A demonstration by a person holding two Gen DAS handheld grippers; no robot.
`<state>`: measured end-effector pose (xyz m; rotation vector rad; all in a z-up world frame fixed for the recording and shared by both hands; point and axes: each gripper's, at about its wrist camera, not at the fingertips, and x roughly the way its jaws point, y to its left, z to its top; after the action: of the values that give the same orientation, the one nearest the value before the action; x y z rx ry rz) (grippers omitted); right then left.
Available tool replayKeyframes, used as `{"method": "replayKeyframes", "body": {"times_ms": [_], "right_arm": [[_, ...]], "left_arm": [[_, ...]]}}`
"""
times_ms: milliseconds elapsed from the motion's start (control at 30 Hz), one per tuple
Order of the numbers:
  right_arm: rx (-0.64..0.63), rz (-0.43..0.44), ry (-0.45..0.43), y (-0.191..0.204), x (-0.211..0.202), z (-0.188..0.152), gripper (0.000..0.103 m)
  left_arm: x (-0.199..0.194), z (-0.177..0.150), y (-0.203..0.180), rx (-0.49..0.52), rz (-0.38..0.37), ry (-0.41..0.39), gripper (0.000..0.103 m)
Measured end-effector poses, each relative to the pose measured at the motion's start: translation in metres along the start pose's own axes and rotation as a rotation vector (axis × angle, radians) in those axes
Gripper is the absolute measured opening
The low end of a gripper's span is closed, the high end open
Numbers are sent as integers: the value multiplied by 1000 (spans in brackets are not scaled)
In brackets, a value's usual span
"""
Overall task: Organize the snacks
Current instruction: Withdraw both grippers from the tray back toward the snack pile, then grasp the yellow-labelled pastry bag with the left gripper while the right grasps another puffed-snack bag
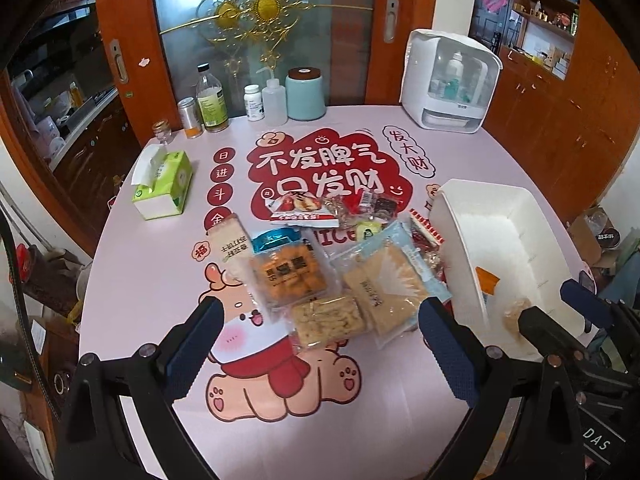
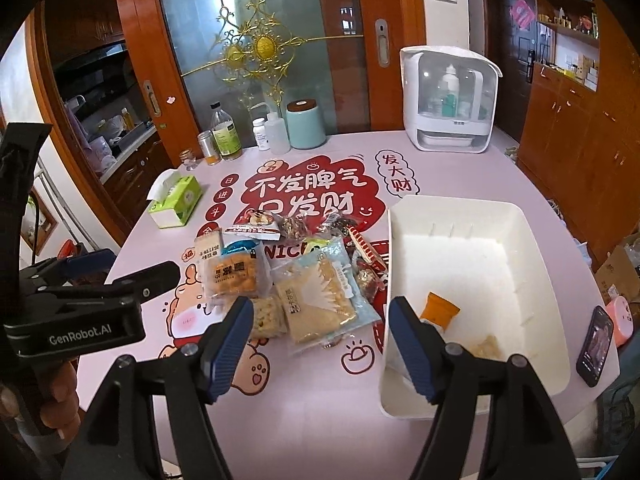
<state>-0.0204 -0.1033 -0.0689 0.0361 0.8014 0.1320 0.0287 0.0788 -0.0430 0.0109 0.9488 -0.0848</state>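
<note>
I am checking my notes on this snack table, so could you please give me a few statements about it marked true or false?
1. The white bin already holds an orange packet. True.
2. The right tool is clamped on a snack. False: it is open and holds nothing.
3. The green tissue box lies inside the bin. False: it stands on the table, far to the left of the bin.
4. A phone lies to the right of the bin. True.
5. The left tool is open and holds nothing. True.

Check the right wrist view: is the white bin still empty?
No, the white bin already holds an orange packet and a pale snack near its front end.
</note>
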Motion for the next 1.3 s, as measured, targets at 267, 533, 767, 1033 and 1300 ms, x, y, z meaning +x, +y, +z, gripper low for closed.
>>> {"method": "replayKeyframes", "body": {"times_ms": [267,533,767,1033,1300], "right_arm": [[-7,-77,5,29,16,2,71],[25,-90,35,50,35,-7,71],[57,-62,95,61,50,-23,71],[30,-66,155,64,73,-34,71],[90,11,261,45,117,-45,71]], "left_arm": [[14,3,26,38,-1,-9,98],[38,0,54,68,-27,19,98],[62,-11,71,75,-58,60,98],[85,-23,77,61,-47,121,97],[121,-39,77,73,-32,191,98]]}}
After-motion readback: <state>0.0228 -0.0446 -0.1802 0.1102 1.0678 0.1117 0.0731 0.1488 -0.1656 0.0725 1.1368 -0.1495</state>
